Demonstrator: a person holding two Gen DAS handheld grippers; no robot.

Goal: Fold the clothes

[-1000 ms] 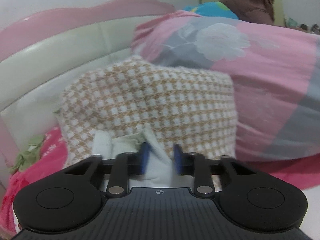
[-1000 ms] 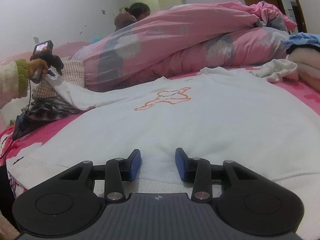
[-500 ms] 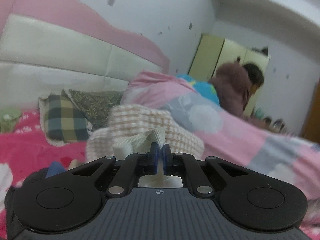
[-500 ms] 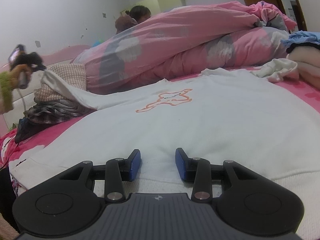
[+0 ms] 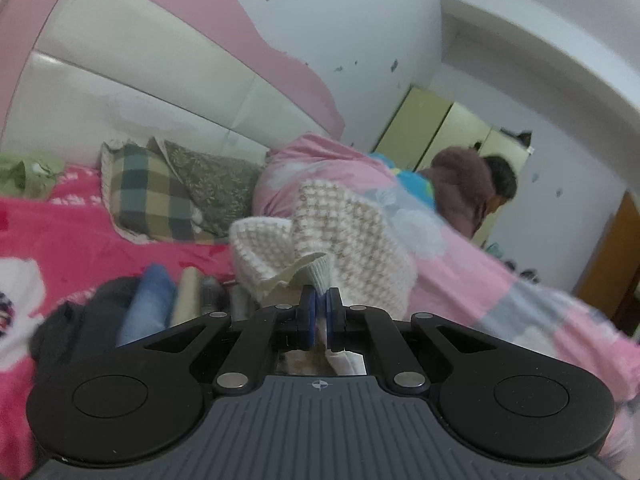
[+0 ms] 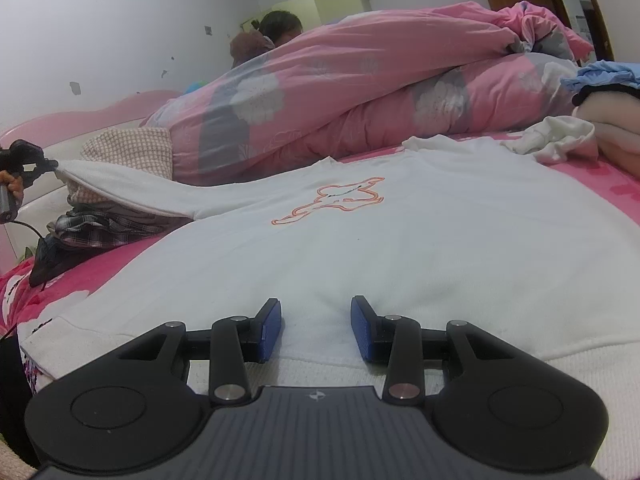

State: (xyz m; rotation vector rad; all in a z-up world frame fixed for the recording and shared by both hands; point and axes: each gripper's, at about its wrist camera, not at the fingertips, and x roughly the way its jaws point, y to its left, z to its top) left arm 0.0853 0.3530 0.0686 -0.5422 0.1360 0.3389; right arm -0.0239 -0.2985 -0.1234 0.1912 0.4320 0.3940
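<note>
So the big white sweatshirt with the orange outline print on the chest (image 6: pixel 360 248) is lying spread flat across the pink flowered bedsheet (image 6: pixel 616 188), hem toward the camera. The right gripper (image 6: pixel 316 322) is sitting low over the ribbed hem with its blue pads (image 6: pixel 270 326) standing moderately apart. The fabric is lying under and between them, but the pads aren't pressing on anything.

The left gripper (image 5: pixel 319 314) is where the action is: its blue pads are pinched almost together on the ribbed cuff of the white sleeve (image 5: pixel 316 270), which is poking up just past the tips. In the right wrist view you can see that same gripper (image 6: pixel 50 165) way off at the left edge, holding the sleeve (image 6: pixel 132 190) stretched out sideways from the body of the shirt, over a stack of plaid and dark folded clothes (image 6: pixel 92 224).

Behind the sleeve a tan and white checked knit (image 5: pixel 360 240) is leaning against the big pink and grey floral duvet (image 6: pixel 380 88). A plaid cushion (image 5: pixel 148 196) is propped at the pink and cream padded headboard (image 5: pixel 160 64). A person in a brown fluffy hood (image 5: pixel 464 188) is sitting behind the duvet.
</note>
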